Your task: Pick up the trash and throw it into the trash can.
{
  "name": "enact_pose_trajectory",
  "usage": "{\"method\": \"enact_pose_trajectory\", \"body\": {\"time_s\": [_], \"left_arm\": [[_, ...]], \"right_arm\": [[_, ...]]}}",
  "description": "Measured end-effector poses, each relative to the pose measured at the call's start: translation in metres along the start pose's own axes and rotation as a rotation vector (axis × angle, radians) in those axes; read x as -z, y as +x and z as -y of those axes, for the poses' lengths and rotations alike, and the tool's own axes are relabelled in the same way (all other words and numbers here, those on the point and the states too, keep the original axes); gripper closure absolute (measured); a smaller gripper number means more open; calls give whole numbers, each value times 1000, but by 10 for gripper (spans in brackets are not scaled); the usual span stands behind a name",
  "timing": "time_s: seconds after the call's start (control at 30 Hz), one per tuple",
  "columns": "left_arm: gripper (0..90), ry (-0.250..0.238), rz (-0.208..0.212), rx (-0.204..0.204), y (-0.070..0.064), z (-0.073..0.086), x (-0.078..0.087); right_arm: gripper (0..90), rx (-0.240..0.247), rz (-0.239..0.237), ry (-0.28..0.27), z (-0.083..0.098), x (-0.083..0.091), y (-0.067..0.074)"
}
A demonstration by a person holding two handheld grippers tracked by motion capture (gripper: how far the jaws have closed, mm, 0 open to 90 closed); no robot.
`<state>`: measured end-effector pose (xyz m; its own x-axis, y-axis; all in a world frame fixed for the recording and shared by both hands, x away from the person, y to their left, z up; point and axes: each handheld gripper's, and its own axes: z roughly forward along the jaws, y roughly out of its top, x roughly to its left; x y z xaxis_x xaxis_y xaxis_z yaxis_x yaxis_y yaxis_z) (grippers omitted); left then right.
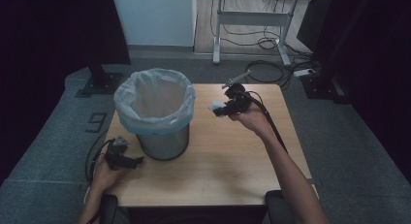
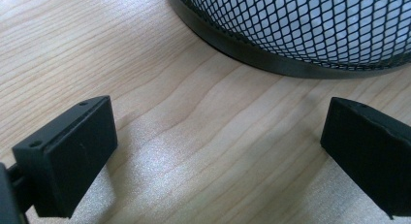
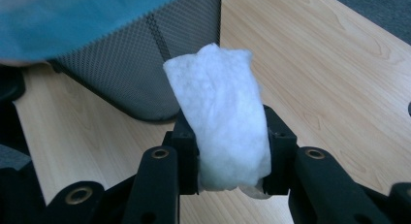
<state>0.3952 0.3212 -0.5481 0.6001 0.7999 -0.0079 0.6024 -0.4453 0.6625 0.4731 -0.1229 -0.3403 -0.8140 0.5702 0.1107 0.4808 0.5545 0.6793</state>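
Observation:
My right gripper [image 1: 219, 109] is held above the table to the right of the mesh bin [image 1: 162, 139], shut on a white wad of tissue [image 1: 216, 108]. In the right gripper view the tissue wad [image 3: 220, 122] stands upright, pinched between the two black pads [image 3: 186, 149], with the mesh bin [image 3: 145, 44] behind it. My left gripper [image 1: 138, 160] rests low on the table at the bin's near left side. Its jaws stand wide apart with only bare wood between them, seen past the left pad [image 2: 72, 156] in the left gripper view, and the bin's base [image 2: 271, 59] lies just beyond.
The bin has a pale plastic liner [image 1: 155, 95] folded over its rim. The wooden table [image 1: 228, 170] has bare surface in front and to the right of the bin. Grey carpet surrounds it, with a desk frame [image 1: 252, 20] and cables behind.

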Motion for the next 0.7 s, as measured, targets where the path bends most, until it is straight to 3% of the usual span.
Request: {"method": "enact_pose_trajectory", "body": {"time_s": [0.7], "left_arm": [[0, 1, 0, 0, 0, 0, 0]], "right_arm": [[652, 10, 0, -34, -60, 27, 4]]}}
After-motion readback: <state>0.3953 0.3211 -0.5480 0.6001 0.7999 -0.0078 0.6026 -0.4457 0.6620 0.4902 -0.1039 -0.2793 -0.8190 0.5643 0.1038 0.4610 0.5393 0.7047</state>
